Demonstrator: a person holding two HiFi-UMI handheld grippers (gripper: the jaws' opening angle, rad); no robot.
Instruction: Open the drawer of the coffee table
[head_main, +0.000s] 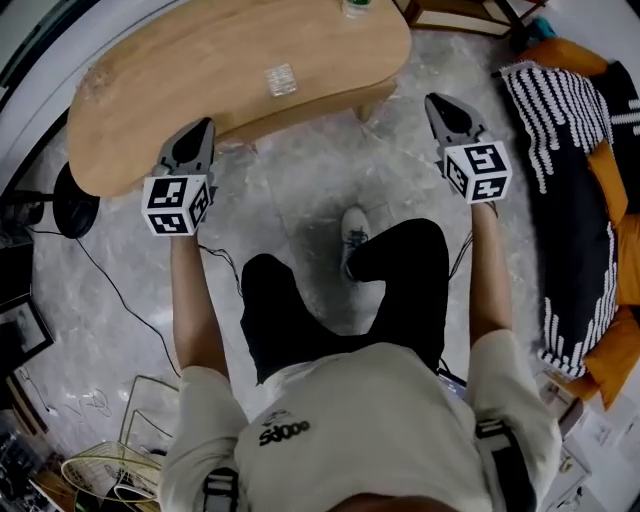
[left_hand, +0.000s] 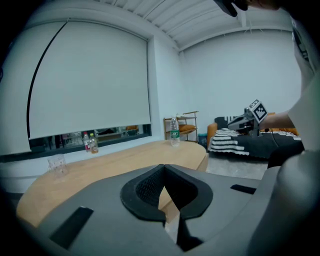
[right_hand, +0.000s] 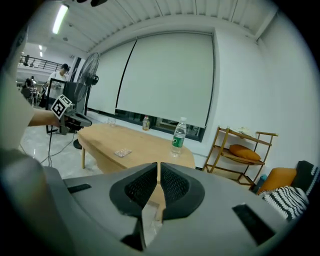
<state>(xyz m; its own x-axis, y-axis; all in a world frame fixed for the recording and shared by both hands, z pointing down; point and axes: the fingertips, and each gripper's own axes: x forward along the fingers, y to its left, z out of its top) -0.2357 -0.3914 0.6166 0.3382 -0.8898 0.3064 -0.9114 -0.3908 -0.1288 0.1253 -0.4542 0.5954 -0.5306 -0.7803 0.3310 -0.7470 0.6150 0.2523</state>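
**Both claws shut and empty, short of the coffee table**

The coffee table (head_main: 200, 70), a long rounded top of pale wood, lies ahead of both claws. The head view cuts off its far edge. Its drawer cannot be made out in any view: the top overhangs the near side, and only a narrow shaded band shows under the rim.

To the right of the right claw is a sofa under a black-and-white striped throw (head_main: 560, 150), partly cut off by the picture's edge.

Behind the claws is the person (head_main: 370, 420), in a light shirt and black shorts. One shoe (head_main: 353, 235) is on the grey floor between the two claws and a little behind them.

The left claw (head_main: 203, 128) points at the table's near rim. Whether it touches the wood cannot be told. Its jaws are pressed together with nothing between them.

The right claw (head_main: 437, 100) hangs over the floor just off the table's right end. Its jaws are likewise together and empty.

A water bottle (right_hand: 178, 136) stands upright on the table ahead of the right claw. In the head view only its base shows.

A small clear thing (head_main: 281, 79) sits on the top ahead of and between the claws, too small to identify.
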